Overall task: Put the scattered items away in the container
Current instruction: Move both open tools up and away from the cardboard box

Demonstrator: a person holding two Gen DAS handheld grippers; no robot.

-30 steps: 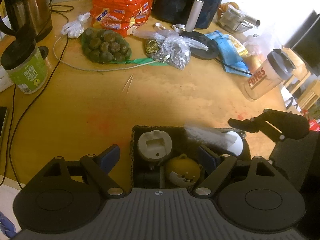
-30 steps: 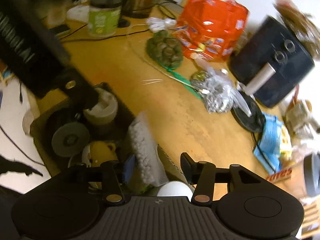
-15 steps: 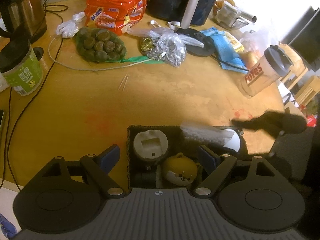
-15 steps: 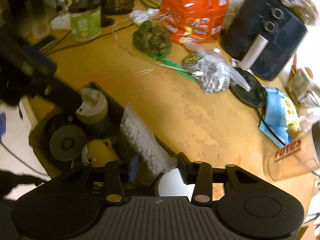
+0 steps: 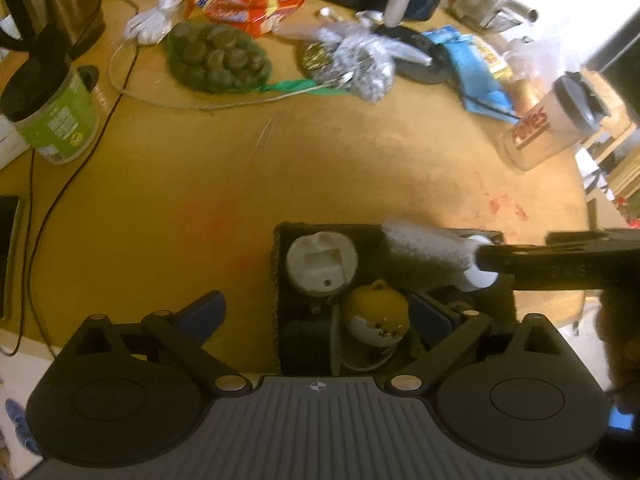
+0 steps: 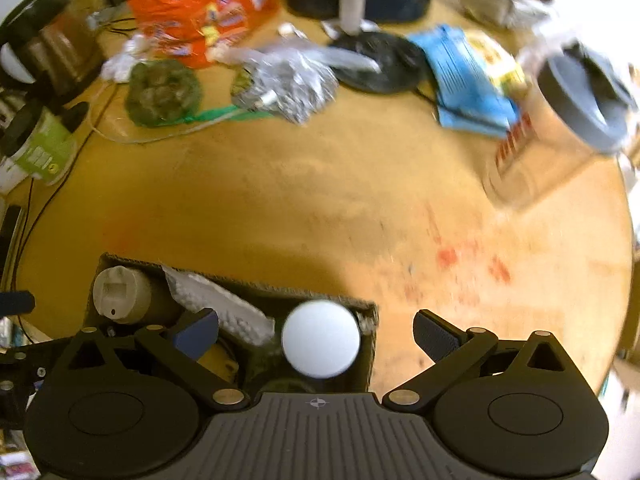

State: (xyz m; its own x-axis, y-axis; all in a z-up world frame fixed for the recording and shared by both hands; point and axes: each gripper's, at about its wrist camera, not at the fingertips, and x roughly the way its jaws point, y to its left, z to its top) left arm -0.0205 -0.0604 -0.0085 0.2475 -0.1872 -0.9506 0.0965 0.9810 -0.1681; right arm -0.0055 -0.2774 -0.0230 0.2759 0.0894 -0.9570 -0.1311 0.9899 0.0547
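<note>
Left wrist view: the left tongs (image 5: 316,312) are spread wide and hold nothing, hanging above the cardboard box (image 5: 280,280) that sits at the near edge of the tabletop (image 5: 320,168). Inside the box stand a beige capped bottle (image 5: 322,266), a yellow dog-faced toy (image 5: 376,320) and a white ball (image 5: 482,276). A bag of white pellets (image 5: 428,246) leans across the far rim of the box, only partly inside. One dark arm of the right tongs (image 5: 560,266) reaches in from the right, level with the ball and the bag's end. The likely trouble is that the bag, propped on the rim, could slide out onto the tabletop if either tool nudges it.

Right wrist view: the right tongs (image 6: 316,334) are also wide open and empty, directly over the white ball (image 6: 320,338) in the box's right end. The pellet bag (image 6: 220,304) lies slanted between the bottle (image 6: 120,294) and the ball, its upper end at the box rim (image 6: 260,290). The picture is smeared, which suggests fast motion; a quick swing here could clip the box wall and shove the box off the near edge. A lidded plastic cup (image 6: 568,112) stands near the right edge and could be tipped by a wide sweep.
</note>
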